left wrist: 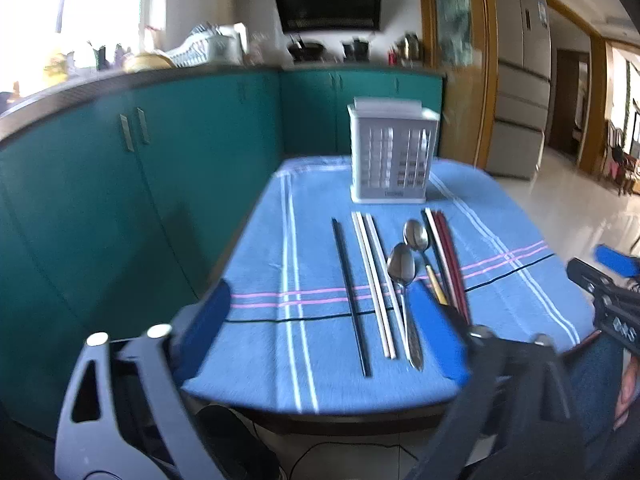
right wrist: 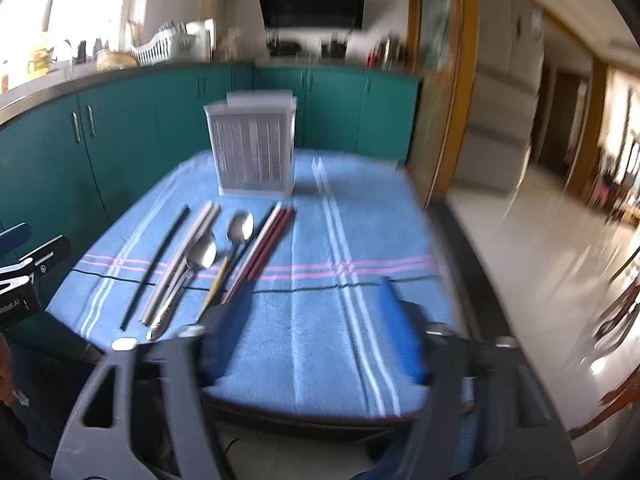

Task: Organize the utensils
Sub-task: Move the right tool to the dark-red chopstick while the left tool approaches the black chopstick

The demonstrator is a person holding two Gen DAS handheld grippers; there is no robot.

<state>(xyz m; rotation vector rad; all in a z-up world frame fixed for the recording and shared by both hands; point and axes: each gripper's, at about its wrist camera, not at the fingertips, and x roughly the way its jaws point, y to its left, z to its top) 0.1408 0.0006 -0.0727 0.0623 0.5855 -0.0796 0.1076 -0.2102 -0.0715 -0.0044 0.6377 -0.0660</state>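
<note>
- So far nothing is picked up: every utensil lies flat on the blue cloth (left wrist: 256,240) over the table, and the white holder (left wrist: 390,156) stands upright beyond them, apparently empty
- The left gripper (left wrist: 320,336) hangs over the near edge of the table, its fingers (left wrist: 208,328) spread with only cloth between them; the black chopstick (left wrist: 351,296) and the white chopsticks (left wrist: 374,284) lie just ahead, between the finger lines
- The two spoons (left wrist: 402,268) lie ahead and toward its right finger, with the red chopsticks (left wrist: 450,256) beyond that finger
- The right gripper (right wrist: 308,328) also sits at the near edge, fingers (right wrist: 400,332) partly spread and pinching nothing; the whole row of utensils lies ahead and off past its left finger, with the red chopsticks nearest
- The holder stands well ahead of both, past the far tips of the utensils
- Judged step: the approach to a first pick, nothing yet sorted
- Next move likely calls for lowering one gripper over a single pair or spoon, fingers astride its handle end, then closing flat against the cloth
- The items lie close together, so a careless close could drag a neighbour
- Both views are blurred, so fine contact cannot be told
</note>
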